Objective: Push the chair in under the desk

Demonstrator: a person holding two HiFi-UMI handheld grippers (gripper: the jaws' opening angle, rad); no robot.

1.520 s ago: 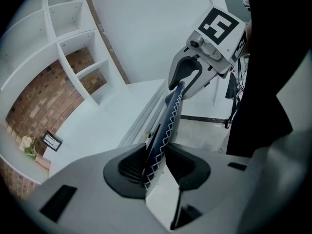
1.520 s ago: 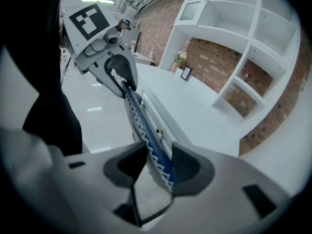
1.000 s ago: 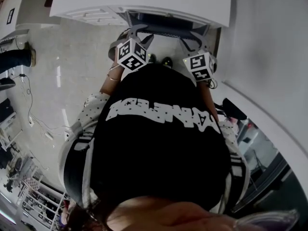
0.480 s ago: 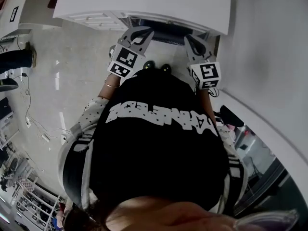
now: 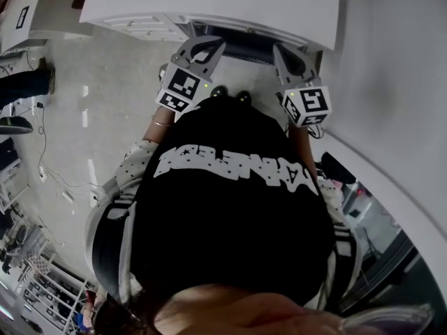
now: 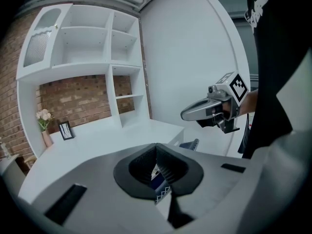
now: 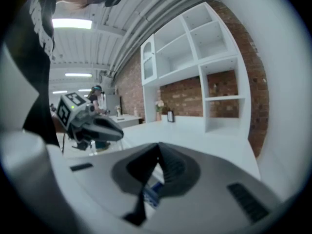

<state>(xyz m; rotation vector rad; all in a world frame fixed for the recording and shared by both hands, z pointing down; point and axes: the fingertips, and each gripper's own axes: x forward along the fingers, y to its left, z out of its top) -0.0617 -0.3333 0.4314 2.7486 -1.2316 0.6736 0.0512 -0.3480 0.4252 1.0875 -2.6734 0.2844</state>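
Two grippers (image 5: 207, 46) (image 5: 281, 49) over chair (image 5: 234, 42)

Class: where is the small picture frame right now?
In the left gripper view, far left, the picture frame stands on the white desk, just right of the flower vase, before the brick wall.

Light falls from ceiling strips (image 7: 71, 23) up and left of my right fingers (image 7: 168, 168), bright and even. The white desk (image 6: 97, 140) beyond my left fingers (image 6: 171, 165) is almost washed out. My right fingers look soft and smeared so close to the lens, while the left ones are crisper. Both gripper views bend the shelves (image 7: 219, 58) and fade to black at the corners. In the head view, pale glare streaks the floor (image 5: 84, 110) left of my fingers.
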